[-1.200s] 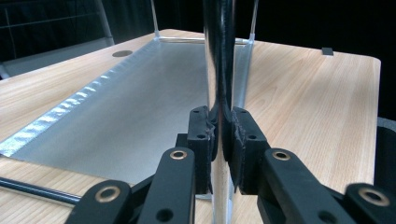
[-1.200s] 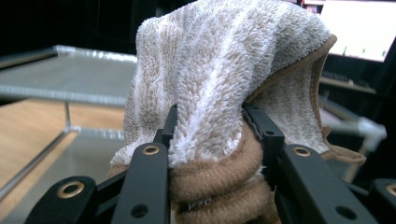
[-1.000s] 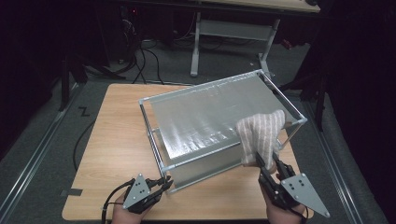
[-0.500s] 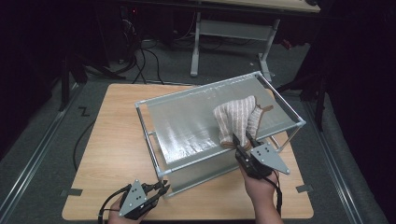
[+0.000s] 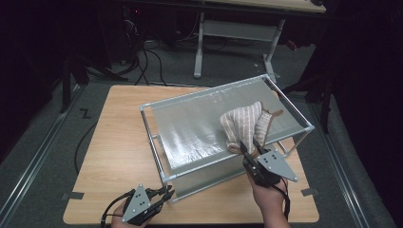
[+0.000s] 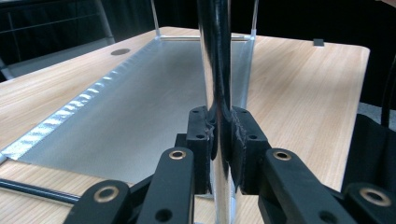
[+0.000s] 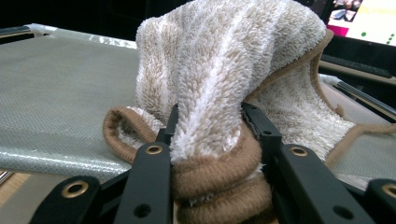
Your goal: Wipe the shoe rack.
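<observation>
The right gripper (image 5: 249, 148) clamps a bunched, beige-and-white striped towel (image 5: 243, 124) between its jaws, which have just been closing — the towel rises ahead of them and drapes onto the silvery mesh top of a metal-framed rack (image 5: 199, 118). The left gripper (image 5: 164, 192) is closed tight on the rack's near corner post (image 6: 218, 70), on a wooden table (image 5: 119, 142).

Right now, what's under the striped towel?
The rack's grey mesh top lies under the striped towel, whose bunched edge the right gripper pinches. The mesh beneath the towel is covered.
</observation>
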Motion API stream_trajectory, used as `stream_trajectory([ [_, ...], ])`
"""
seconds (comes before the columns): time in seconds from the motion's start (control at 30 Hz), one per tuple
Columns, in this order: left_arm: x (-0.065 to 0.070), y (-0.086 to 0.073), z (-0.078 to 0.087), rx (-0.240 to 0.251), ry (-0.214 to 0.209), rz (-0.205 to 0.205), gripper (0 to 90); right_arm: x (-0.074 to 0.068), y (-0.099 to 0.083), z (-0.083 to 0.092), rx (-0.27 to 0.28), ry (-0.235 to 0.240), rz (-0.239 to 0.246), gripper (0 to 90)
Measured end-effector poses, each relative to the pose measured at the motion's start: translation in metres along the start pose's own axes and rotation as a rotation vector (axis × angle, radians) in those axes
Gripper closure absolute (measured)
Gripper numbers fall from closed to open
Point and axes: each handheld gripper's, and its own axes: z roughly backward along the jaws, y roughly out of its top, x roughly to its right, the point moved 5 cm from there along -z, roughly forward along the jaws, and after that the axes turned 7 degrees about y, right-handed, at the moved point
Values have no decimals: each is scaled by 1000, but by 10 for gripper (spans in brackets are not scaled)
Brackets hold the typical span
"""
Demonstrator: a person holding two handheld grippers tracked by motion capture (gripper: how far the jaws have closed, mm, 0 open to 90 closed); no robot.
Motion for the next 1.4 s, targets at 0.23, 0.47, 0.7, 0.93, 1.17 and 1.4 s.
stream_trajectory([
  [0.23,9,2,-2,8,-19,-15,789,5,-4,17,5,-15,-7,670],
  [0.47,9,1,-2,9,-16,-13,789,-13,19,15,72,38,-31,653],
  [0.7,9,1,-2,10,-12,-13,789,-62,39,6,125,169,-46,651],
  [0.93,9,1,-2,10,-9,-16,788,-113,45,2,144,277,-27,642],
  [1.17,9,1,-2,8,-7,-18,788,-132,36,-4,130,281,-14,621],
  [1.4,9,1,-1,9,-5,-17,788,-133,29,0,135,288,-30,591],
])
